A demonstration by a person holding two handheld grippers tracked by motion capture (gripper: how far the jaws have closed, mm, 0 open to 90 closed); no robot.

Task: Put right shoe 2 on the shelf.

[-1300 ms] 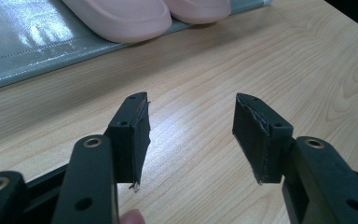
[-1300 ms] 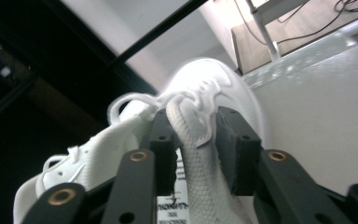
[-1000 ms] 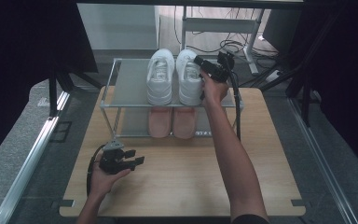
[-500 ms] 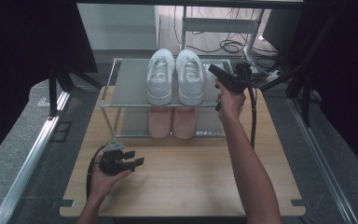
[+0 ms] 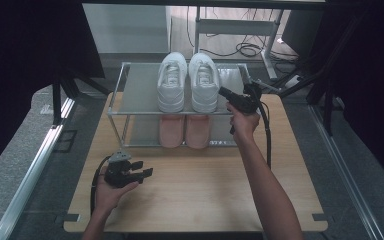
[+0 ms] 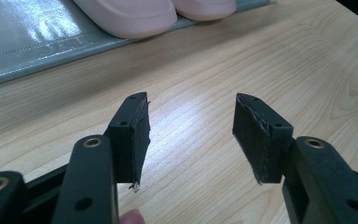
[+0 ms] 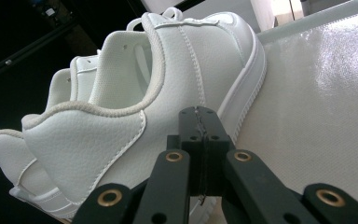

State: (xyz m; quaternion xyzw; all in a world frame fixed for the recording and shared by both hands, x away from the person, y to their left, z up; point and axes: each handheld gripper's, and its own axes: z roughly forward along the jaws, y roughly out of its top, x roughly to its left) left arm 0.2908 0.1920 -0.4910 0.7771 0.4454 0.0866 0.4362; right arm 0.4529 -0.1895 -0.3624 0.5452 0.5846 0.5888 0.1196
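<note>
White sneakers (image 5: 188, 82) stand as a pair, toes pointing far, on the top shelf of a metal shoe rack (image 5: 120, 92) at the far side of the wooden table (image 5: 205, 190). In the high view a pair of pink slippers (image 5: 185, 131) sits on the lower shelf directly beneath them. The right gripper (image 5: 231, 98) hovers just beside the right sneaker's near right corner, over the bare right part of the top shelf; whether it touches the shoe cannot be told from above. The left gripper (image 5: 147, 172) rests low over the near left part of the table, well apart from the rack.

Left gripper view: the left gripper (image 6: 191, 126) is released, its jaws spread with bare table (image 6: 307, 70) between them and nothing held. The pink slippers (image 6: 140, 16) lie on the lower shelf farther off.

Right gripper view: the right gripper (image 7: 200, 140) is clenched, pads pressed together with nothing between them, having just been closing. The white sneakers (image 7: 135, 107) fill the left side, heel counters nearest; the jaw tips sit just beside the closer shoe's side wall. The glossy shelf surface (image 7: 317, 102) extends right.
</note>
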